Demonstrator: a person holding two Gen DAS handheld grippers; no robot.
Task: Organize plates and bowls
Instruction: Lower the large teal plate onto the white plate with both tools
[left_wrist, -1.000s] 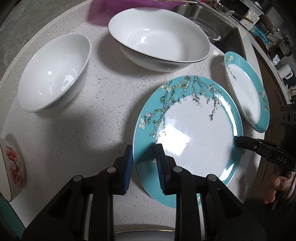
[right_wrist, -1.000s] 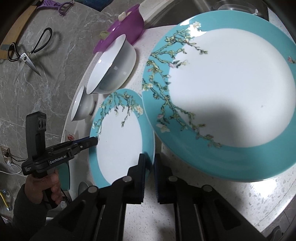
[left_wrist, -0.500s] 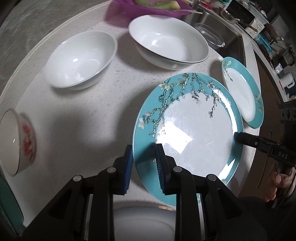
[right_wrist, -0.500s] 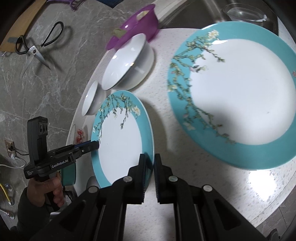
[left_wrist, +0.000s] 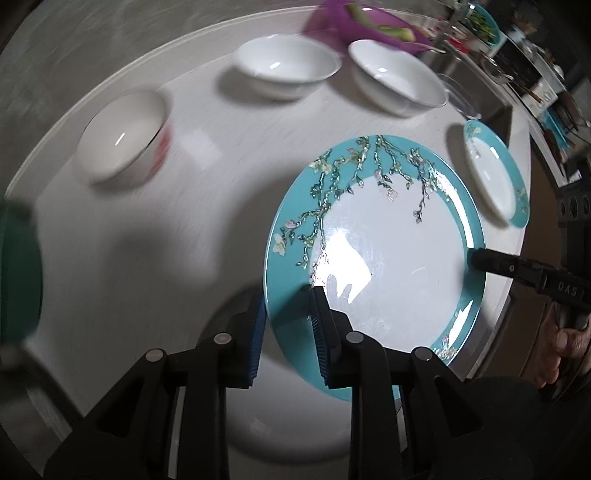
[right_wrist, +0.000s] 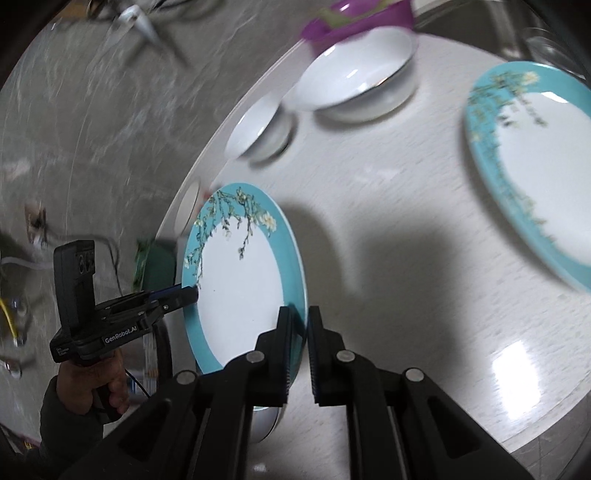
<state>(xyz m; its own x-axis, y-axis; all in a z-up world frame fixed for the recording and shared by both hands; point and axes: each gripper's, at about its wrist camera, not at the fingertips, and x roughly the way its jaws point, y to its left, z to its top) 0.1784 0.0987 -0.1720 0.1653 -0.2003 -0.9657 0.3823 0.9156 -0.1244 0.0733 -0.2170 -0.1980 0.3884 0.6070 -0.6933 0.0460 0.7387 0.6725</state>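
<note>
Both grippers, left gripper (left_wrist: 286, 325) and right gripper (right_wrist: 299, 345), clamp opposite rims of the teal blossom plate (left_wrist: 384, 258), carried above the white counter (left_wrist: 221, 155). Uneven hand motion could twist it loose, dropping it onto the bowl (left_wrist: 122, 136).

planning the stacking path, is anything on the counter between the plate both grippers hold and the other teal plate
Nothing visible does. Only bare counter lies between the held teal plate, gripped at opposite rims by the left gripper and right gripper, and the other teal plate. The white bowls sit farther back, off that line.
</note>
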